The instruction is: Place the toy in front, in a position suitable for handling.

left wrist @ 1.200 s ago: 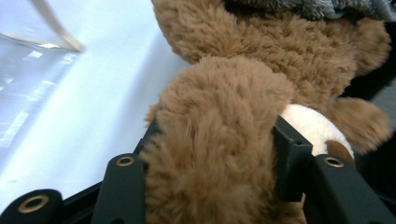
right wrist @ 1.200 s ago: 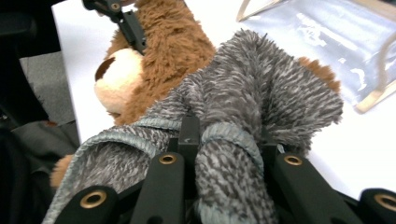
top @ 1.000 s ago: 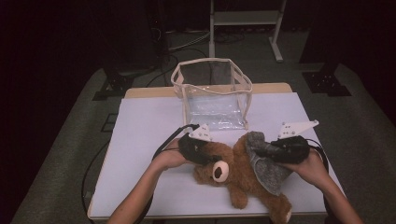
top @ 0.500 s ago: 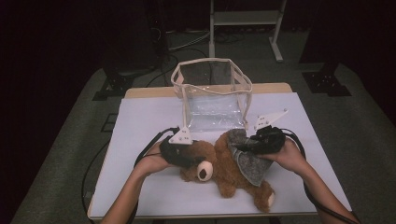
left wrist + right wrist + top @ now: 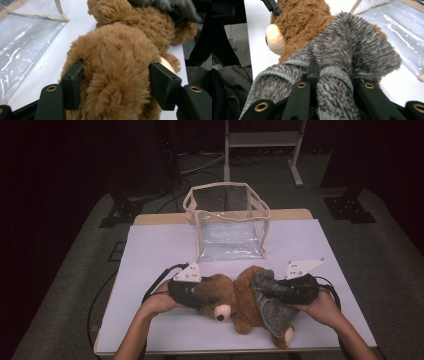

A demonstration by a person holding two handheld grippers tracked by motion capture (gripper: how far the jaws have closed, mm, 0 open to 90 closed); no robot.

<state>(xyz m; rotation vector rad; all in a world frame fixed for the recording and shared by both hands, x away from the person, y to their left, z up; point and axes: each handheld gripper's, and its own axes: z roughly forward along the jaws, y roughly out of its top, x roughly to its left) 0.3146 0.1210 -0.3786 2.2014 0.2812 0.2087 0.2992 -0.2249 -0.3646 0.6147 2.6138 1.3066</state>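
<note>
A brown teddy bear (image 5: pixel 235 297) lies on its side on the white table (image 5: pixel 160 245), with a grey knitted cloth (image 5: pixel 272 302) draped over its body. My left gripper (image 5: pixel 207 297) comes in from the left. Its jaws have opened wider within the last second and now clasp the bear's head (image 5: pixel 117 50), with fur bulging around both pads (image 5: pixel 75 80). My right gripper (image 5: pixel 267 290) is shut on a bunched fold of the grey cloth (image 5: pixel 352 50). The bear's pale snout (image 5: pixel 274 37) shows beyond it.
A clear plastic bag (image 5: pixel 227 227) with beige trim stands open just behind the bear, at the table's far middle. A person's forearms come in from the bottom edge. Cables trail from both grippers. A metal stand (image 5: pixel 260 140) is on the dark floor behind.
Both hands have shifted left and slightly toward the near edge, and the bear and cloth have moved left with them. The left gripper now sits over the bear's head.
</note>
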